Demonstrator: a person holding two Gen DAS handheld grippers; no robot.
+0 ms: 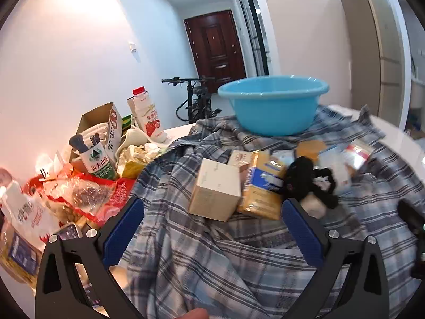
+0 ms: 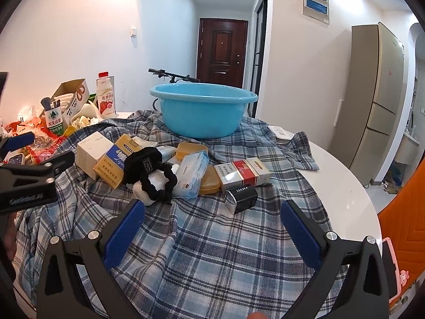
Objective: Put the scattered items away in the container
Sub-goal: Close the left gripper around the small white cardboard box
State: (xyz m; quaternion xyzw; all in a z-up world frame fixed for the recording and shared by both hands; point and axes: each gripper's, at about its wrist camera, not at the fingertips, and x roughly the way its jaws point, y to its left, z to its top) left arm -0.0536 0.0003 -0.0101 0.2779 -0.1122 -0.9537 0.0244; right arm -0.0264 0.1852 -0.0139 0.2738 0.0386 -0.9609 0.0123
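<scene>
Both grippers hang low over the plaid cloth [image 2: 212, 239] with their jaws spread wide and nothing between them. The blue basin [image 2: 203, 111] stands at the far side of the white table [image 2: 345, 186], seemingly empty, and the scattered things lie in a heap between it and the jaws. The right gripper [image 2: 209, 218] looks nearest to the small black box [image 2: 243, 198], which sits just ahead and a little right of centre, its long side running roughly across the view — so the jaws may need a turn, I'd say, or a straight push forward to straddle it. The left gripper [image 1: 212, 215] faces the cream box [image 1: 216, 196] almost dead ahead, with the yellow-and-blue pack [image 1: 263, 183] touching its right side and the black scrunchie [image 2: 155, 175] beyond — a crowded grab, likely to nudge its neighbours.
</scene>
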